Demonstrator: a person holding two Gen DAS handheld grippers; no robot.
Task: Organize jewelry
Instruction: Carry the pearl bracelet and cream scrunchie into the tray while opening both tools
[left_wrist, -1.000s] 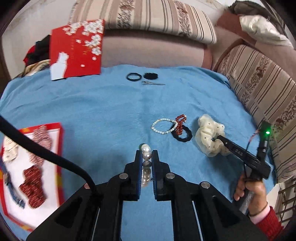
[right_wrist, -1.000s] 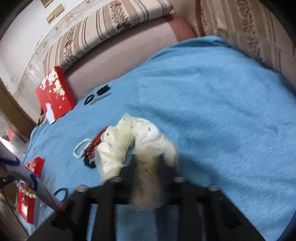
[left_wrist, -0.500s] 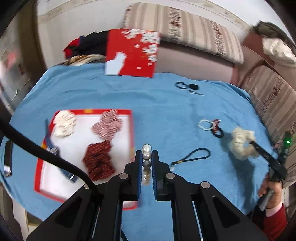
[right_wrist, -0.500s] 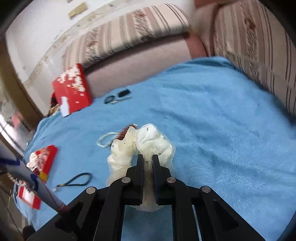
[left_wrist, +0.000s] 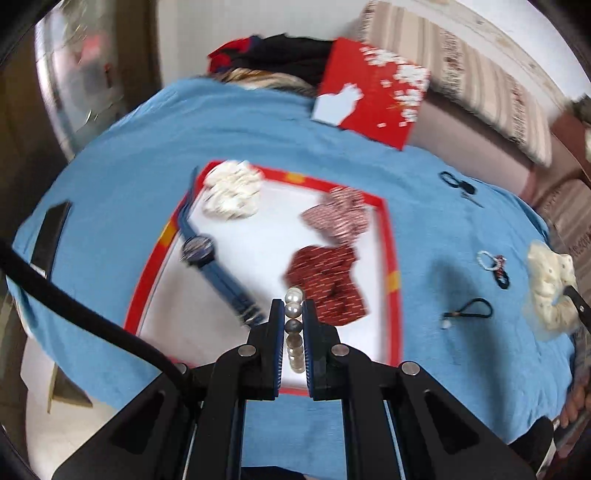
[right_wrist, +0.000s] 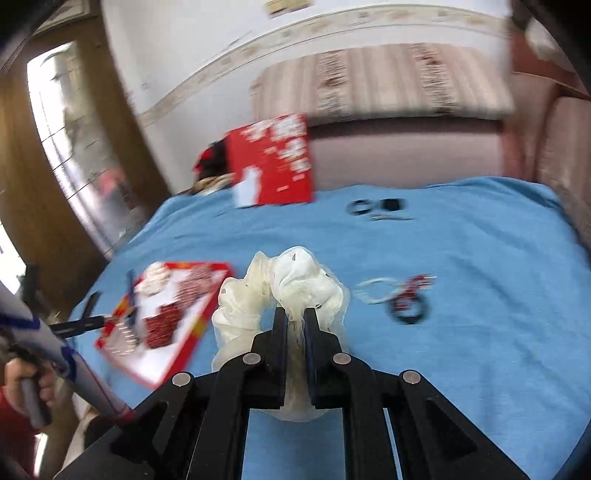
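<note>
My left gripper (left_wrist: 294, 314) is shut on a pearl bracelet (left_wrist: 294, 309) and holds it above the near part of the red-rimmed white tray (left_wrist: 388, 236). The tray holds a white scrunchie (left_wrist: 232, 194), two red patterned scrunchies (left_wrist: 325, 275) and a blue watch (left_wrist: 199, 251). My right gripper (right_wrist: 295, 321) is shut on a cream dotted scrunchie (right_wrist: 291, 284), lifted over the blue cloth; it also shows in the left wrist view (left_wrist: 550, 284). A small pearl bracelet (right_wrist: 375, 291) and red and black bands (right_wrist: 408, 301) lie on the cloth to its right.
A red box lid (left_wrist: 373, 88) leans against the striped sofa (right_wrist: 380, 77) at the back. Black hair ties and a clip (right_wrist: 376, 208) lie near the far edge. A black cord loop (left_wrist: 471, 310) lies right of the tray. A dark flat object (left_wrist: 51, 236) lies at the cloth's left edge.
My left gripper has swung left with the pearl bracelet, from over the bare cloth to over the tray. My right gripper has lifted the cream scrunchie and turned left toward the tray.
</note>
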